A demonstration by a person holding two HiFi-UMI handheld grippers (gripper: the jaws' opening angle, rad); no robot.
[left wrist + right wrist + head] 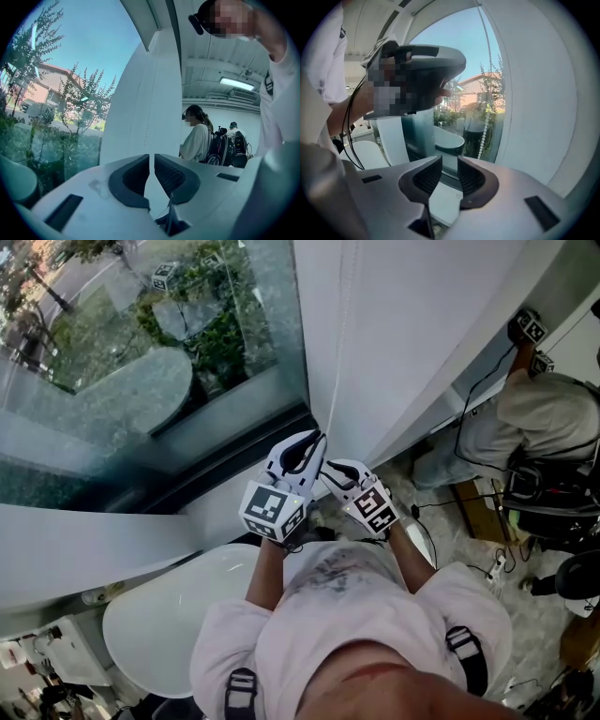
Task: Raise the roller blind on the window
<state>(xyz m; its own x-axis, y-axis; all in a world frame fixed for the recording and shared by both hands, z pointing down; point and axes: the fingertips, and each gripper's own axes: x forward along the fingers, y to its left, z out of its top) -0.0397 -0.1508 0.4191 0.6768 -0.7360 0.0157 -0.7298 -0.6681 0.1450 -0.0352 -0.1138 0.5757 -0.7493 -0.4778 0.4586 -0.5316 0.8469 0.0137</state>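
The white roller blind hangs beside the window glass, and its thin bead chain runs down the blind's left edge. My left gripper meets the chain's lower part. In the left gripper view its jaws stand almost together, shut on the chain, with the blind straight ahead. My right gripper sits just below and right of it. Its jaws are open with nothing between them, and the beads hang ahead, apart from them.
A white oval tub stands below the window sill at the lower left. Another person with grippers stands at the right among cables on the floor. Two more people stand further back in the room.
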